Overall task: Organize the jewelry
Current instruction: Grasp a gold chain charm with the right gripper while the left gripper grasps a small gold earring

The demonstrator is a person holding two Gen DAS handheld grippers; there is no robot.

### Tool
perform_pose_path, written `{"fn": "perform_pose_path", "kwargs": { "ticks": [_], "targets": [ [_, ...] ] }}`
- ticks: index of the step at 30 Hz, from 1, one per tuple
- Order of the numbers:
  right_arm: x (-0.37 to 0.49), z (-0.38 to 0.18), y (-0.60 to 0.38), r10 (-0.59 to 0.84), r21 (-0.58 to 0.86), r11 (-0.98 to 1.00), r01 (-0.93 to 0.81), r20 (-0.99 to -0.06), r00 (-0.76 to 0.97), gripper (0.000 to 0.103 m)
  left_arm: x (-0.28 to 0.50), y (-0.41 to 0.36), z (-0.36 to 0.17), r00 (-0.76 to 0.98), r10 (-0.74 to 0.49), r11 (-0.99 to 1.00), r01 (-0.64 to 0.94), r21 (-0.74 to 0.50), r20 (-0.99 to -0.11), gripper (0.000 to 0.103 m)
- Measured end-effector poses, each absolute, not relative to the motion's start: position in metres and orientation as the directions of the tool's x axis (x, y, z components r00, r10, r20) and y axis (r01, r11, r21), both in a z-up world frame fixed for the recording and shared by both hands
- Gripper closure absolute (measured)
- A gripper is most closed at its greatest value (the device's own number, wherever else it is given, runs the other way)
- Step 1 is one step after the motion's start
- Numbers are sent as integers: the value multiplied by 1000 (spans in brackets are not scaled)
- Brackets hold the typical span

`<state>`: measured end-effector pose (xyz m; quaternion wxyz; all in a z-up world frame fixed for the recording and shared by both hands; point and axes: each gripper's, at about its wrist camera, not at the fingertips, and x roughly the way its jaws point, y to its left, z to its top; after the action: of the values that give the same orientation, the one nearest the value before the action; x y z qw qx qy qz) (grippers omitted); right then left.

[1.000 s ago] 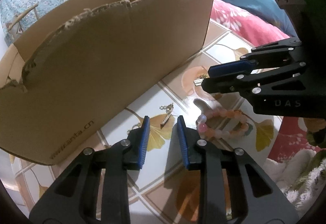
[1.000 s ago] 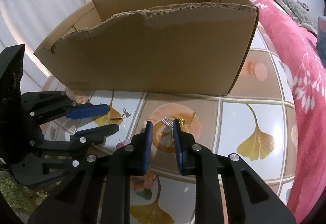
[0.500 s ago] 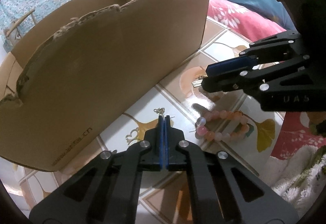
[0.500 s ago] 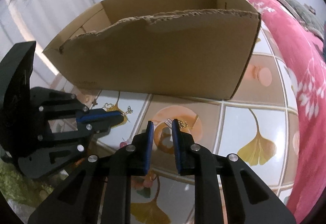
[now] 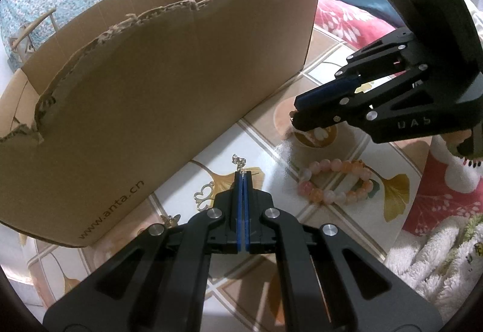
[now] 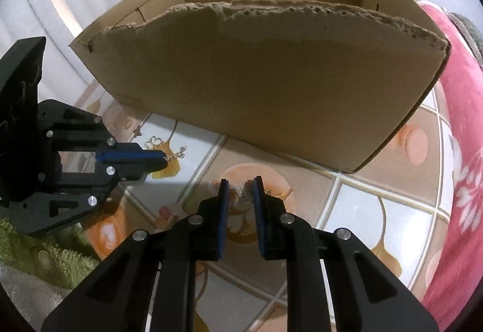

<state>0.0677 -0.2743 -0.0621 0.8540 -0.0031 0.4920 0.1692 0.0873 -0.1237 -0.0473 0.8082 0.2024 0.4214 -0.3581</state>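
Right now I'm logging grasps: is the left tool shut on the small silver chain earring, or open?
Shut. The left tool has its blue pads pressed together, and the small silver chain earring sticks out from the tips.

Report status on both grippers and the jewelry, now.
Left gripper shut on a dangly earring. Right gripper open around a sparkly earring. Bead bracelet on table. Cardboard box close ahead.

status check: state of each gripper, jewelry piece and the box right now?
left gripper: shut on a small chain earring
right gripper: open, straddling a silver comb-like piece
bead bracelet: flat on the table, untouched
butterfly charm: on the table, loose
cardboard box: upright, top open
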Motion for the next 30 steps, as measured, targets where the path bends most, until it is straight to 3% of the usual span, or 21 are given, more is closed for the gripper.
{"fn": "perform_pose_path", "kwargs": {
  "ticks": [10, 12, 30],
  "targets": [
    [64, -61, -253, 172, -12, 924, -383, -880, 443, 88, 86, -122, -47, 391, -406, 660, 751, 31, -826, 102],
    [67, -62, -253, 202, 23, 916, -400, -889, 411, 97, 86, -122, -47, 390, -406, 659, 751, 31, -826, 102],
    [76, -62, -248, 242, 104, 931, -349, -893, 379, 98, 86, -119, -47, 389, -416, 660, 751, 21, -822, 102]
  ]
}}
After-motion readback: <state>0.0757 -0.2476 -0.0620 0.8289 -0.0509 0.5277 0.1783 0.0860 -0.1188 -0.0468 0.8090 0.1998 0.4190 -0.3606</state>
